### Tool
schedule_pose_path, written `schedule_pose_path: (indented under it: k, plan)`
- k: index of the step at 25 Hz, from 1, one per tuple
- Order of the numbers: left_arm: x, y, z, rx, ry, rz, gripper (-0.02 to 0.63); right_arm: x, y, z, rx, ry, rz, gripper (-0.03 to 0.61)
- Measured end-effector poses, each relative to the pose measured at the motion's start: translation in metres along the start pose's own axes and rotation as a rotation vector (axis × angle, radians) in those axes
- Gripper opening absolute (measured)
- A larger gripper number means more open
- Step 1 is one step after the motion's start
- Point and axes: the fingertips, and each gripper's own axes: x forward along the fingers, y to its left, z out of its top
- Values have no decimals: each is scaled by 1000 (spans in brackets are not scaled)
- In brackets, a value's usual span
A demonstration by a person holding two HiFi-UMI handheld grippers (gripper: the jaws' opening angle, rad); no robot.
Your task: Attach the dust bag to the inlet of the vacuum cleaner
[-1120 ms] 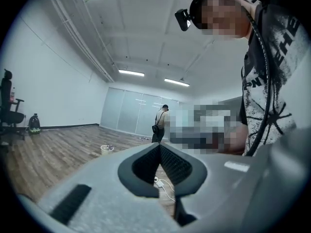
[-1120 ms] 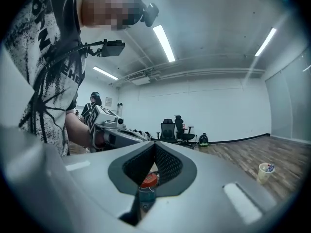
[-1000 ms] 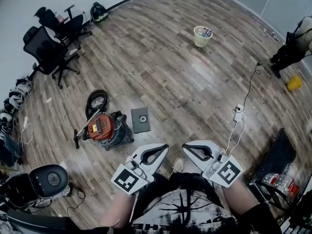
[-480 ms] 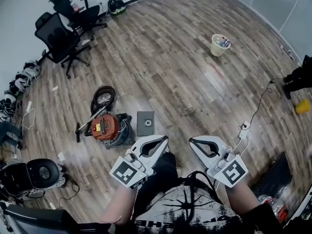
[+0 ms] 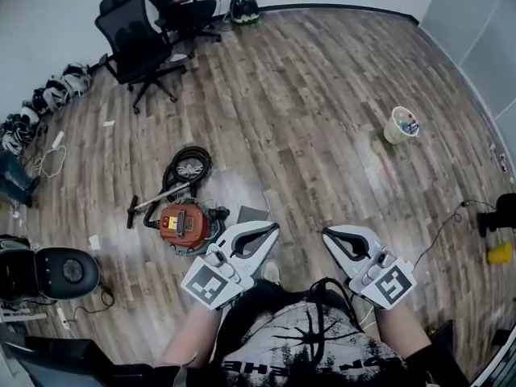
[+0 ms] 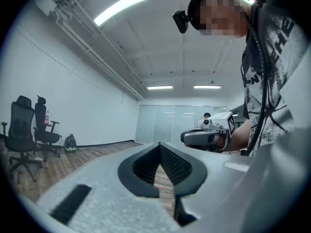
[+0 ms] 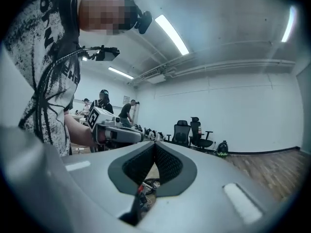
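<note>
On floor (image 5: 322, 119), vacuum cleaner (image 5: 184, 226) upright, dust bag (image 5: 251, 214) flat beside — hand-held grippers (image 5: 273, 229) (image 5: 326, 234) closed, empty.

Head cam looks steeply down on your left gripper (image 5: 272, 230), right gripper (image 5: 326, 234) and the floor (image 5: 322, 95). Each gripper cam sits close behind its fingers (image 6: 141, 171), facing level; all three catch the office chairs (image 5: 141, 39) beyond them.

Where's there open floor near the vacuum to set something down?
Bare floor lies between the hose coil and the white bucket, and beyond toward the office chairs. Crowded: left of the vacuum cleaner, with its wand, a black machine and helmets along the wall.
</note>
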Motion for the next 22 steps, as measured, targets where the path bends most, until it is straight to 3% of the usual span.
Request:
schedule_pose_path:
  k: [4,9,17,22]
  plan:
    - [-6,44,13,21,-13,85,-3,47,-18,7,-13,-11,100,3]
    - [-24,81,15,-29,-39,261,-3,89,-35,2,-12,-7,258,3]
    - [-26,119,-13,-30,49,644,-3,150,-65,-20,18,-23,653,3]
    - [-12,117,-26,-72,29,901,-3,157,-81,-30,-1,-9,906,3]
